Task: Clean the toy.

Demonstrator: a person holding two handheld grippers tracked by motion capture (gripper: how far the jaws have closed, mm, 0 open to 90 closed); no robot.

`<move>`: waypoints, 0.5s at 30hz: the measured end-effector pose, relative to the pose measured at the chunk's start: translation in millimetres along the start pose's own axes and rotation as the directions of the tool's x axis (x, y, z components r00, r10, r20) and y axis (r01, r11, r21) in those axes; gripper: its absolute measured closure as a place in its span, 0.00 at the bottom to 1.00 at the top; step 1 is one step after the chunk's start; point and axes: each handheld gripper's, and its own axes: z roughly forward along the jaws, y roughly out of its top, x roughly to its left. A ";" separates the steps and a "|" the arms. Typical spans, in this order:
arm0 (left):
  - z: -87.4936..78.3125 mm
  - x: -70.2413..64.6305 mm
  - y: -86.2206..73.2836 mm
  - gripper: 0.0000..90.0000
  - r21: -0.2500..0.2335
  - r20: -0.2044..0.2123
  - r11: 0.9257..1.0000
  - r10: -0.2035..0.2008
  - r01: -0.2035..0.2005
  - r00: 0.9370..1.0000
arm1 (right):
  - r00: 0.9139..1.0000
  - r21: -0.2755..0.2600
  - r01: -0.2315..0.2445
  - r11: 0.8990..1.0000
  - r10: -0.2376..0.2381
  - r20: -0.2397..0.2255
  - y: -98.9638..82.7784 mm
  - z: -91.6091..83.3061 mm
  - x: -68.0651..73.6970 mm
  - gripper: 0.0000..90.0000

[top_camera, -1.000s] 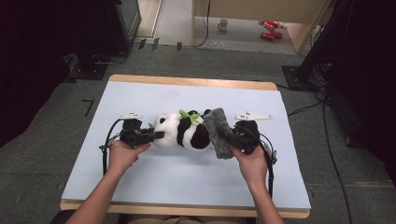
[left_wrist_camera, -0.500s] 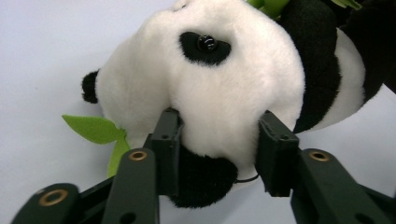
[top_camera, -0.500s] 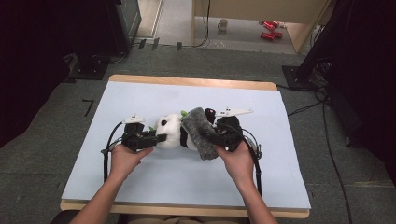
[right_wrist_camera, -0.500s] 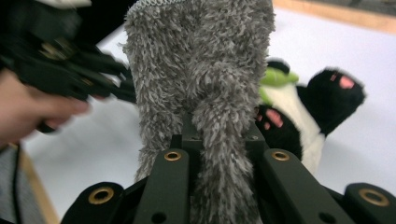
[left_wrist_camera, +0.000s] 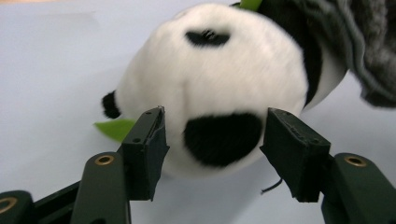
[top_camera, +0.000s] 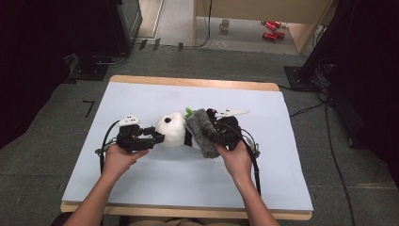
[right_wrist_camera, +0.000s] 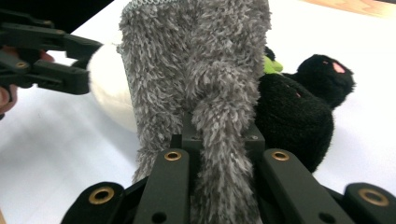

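Observation:
A black-and-white panda plush [top_camera: 171,129] lies on the pale blue table top [top_camera: 155,188], head toward my left gripper [top_camera: 157,138]. In the left gripper view the panda's head [left_wrist_camera: 215,88] sits between the jaws of my left gripper [left_wrist_camera: 217,128]; they have just been opening and stand apart from the fur. My right gripper [top_camera: 217,134] is shut on a grey fuzzy cloth [top_camera: 203,134] draped across the panda's body. In the right gripper view that cloth [right_wrist_camera: 201,70] rises from the shut jaws of my right gripper [right_wrist_camera: 219,135], and the panda's black limbs [right_wrist_camera: 289,116] lie beside it.
A green leaf [left_wrist_camera: 114,128] pokes out beside the panda's head. Cables trail from both grippers over the table toward its wooden front edge [top_camera: 188,214]. On the floor beyond the table stand black equipment bases [top_camera: 94,61], a mug [top_camera: 225,23] and red items [top_camera: 272,29].
My right gripper has carried the grey cloth leftward over the panda's body. The left gripper's jaws have spread away from the panda's head, and that hand has stayed put.

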 end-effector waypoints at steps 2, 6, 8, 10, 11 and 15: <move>-2.0 3.9 -1.7 0.42 -0.001 0.006 1.000 0.021 -0.021 1.000 | 1.000 0.001 -0.006 1.000 0.006 0.001 1.3 -1.0 -4.1 0.88; 0.3 8.9 -5.2 0.39 -0.010 0.038 0.999 0.038 -0.038 0.999 | 1.000 0.005 -0.019 1.000 0.019 -0.002 3.3 -2.1 -11.0 0.88; 5.6 9.4 -7.3 0.37 -0.004 0.043 0.998 0.063 -0.062 0.997 | 1.000 0.007 -0.023 1.000 0.023 0.001 4.7 -2.6 -13.9 0.88; 11.4 9.6 -9.6 0.35 -0.001 0.044 0.997 0.083 -0.083 0.996 | 0.999 0.009 -0.036 0.999 0.036 0.002 5.6 -3.0 -16.5 0.88; 13.8 9.8 -10.1 0.35 -0.004 0.044 0.996 0.090 -0.090 0.995 | 0.999 0.010 -0.042 0.999 0.042 -0.002 5.9 -3.0 -18.0 0.88; 19.1 12.3 -9.8 0.35 -0.046 0.053 0.995 0.085 -0.083 0.995 | 0.999 0.014 -0.047 0.999 0.047 -0.007 6.8 -1.8 -22.2 0.88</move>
